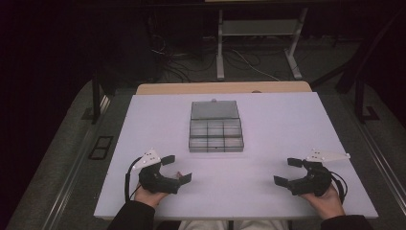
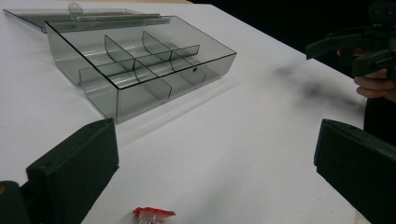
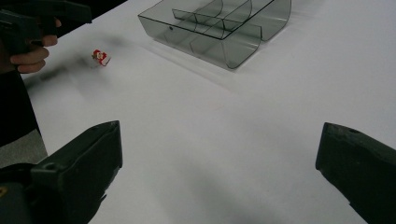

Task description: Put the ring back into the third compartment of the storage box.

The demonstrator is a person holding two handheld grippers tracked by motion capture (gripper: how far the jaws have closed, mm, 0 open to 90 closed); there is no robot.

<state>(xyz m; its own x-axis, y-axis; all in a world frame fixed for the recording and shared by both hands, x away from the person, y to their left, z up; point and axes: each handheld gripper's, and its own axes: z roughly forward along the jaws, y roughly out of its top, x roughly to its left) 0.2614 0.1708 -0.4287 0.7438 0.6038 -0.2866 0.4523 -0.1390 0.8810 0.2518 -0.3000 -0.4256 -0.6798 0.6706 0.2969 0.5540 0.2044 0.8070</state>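
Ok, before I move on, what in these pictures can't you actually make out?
- Small red part: tiny and soft in the left gripper view and right gripper view, so its type is unreadable; in the high view the left hand-held gripper crowds it.
- Compartment box: from the high view the dark tinted cells are too small to tell if anything lies inside.
- Right hand-held gripper: its jaw tips are cut off by the right gripper view's bottom edge.
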